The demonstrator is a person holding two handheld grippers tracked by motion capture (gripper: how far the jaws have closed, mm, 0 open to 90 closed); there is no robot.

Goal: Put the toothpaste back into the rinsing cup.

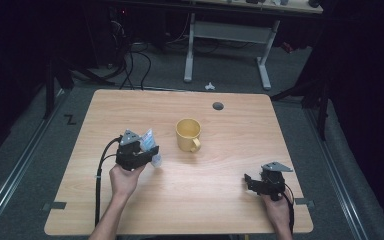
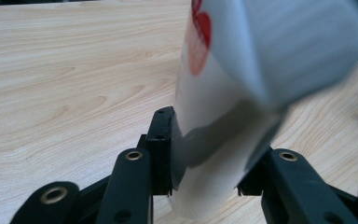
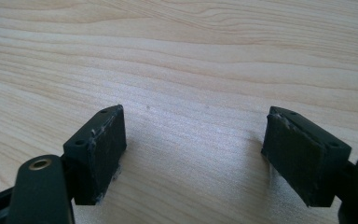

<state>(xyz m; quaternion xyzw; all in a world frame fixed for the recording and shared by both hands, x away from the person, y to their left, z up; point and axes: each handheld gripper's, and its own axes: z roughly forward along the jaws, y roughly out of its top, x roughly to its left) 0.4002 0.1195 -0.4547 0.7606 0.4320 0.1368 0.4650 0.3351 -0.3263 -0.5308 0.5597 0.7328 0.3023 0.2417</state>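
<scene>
With my left gripper (image 1: 147, 152) fingers clamped on the small white carton (image 2: 223, 107), held just left of the yellow mug (image 1: 188, 134), I should tilt it slowly over the rim while my right gripper (image 3: 193, 154) rests open on the counter (image 1: 220, 175).

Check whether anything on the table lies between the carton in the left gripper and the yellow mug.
Nothing visible does. The left gripper is shut on the white carton, and only bare table separates it from the yellow mug to its right in the high view.
</scene>
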